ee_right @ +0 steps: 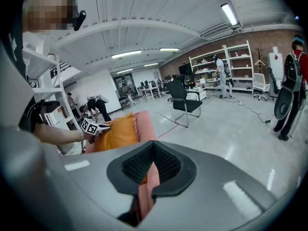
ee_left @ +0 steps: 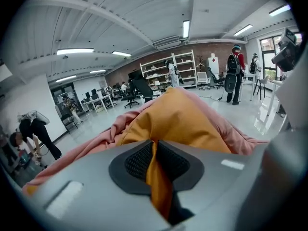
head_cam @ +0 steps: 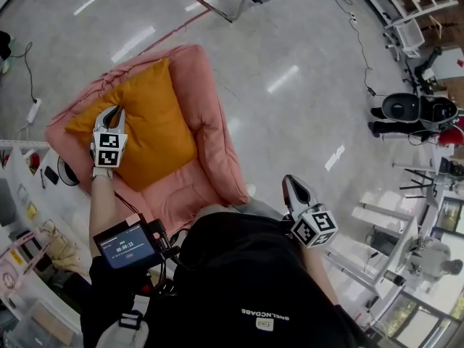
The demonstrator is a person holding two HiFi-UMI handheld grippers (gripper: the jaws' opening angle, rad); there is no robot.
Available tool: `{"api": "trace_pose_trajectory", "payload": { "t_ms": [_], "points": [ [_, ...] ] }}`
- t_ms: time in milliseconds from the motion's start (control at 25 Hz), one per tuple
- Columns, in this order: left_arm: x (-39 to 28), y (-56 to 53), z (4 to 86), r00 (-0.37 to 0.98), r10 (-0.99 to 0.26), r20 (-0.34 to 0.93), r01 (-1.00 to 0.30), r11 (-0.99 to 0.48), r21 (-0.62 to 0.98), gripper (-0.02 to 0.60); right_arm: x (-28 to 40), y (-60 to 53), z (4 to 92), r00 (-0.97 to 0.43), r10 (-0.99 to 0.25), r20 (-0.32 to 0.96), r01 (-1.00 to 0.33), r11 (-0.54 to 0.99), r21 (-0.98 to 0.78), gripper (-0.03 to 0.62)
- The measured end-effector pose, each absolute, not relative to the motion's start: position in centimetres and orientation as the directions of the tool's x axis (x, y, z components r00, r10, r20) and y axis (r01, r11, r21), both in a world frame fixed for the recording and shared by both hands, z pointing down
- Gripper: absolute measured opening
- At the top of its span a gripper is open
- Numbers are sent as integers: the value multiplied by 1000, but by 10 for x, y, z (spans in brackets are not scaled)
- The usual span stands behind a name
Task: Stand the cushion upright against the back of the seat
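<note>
The left claw (head_cam: 112, 114) is clamped on a fold near the edge of the orange cushion (head_cam: 156, 133), which rests inside the pink seat (head_cam: 217, 143) on the glossy floor (head_cam: 304, 85). The right claw (head_cam: 293, 185) hangs just beside the seat's edge, its jaws together and holding nothing.

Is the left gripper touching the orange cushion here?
Touching. The left gripper view shows the left gripper with jaws pinched on a fold of the orange cushion.
</note>
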State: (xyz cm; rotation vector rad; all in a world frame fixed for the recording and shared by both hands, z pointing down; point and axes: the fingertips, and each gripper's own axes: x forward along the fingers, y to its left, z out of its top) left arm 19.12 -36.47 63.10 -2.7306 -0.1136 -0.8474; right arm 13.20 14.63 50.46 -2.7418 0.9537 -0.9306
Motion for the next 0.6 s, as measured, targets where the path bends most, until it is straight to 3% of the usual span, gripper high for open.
{"api": "trace_pose_trajectory", "payload": {
  "t_ms": [360, 440, 520, 600],
  "points": [
    [185, -357, 613, 822, -12, 570, 153, -958, -241, 67, 124, 139, 508, 599, -616, 512, -552, -780, -293, 3],
    [172, -347, 588, 833, 0, 553, 154, -960, -232, 103, 123, 139, 506, 591, -628, 506, -558, -771, -306, 3],
    [157, -334, 565, 847, 25, 531, 143, -973, -181, 210, 125, 133, 506, 568, -652, 502, -579, -750, -320, 3],
    [138, -321, 548, 860, 45, 508, 138, -979, -147, 229, 127, 120, 506, 531, -685, 499, -620, -715, -321, 3]
  ]
}}
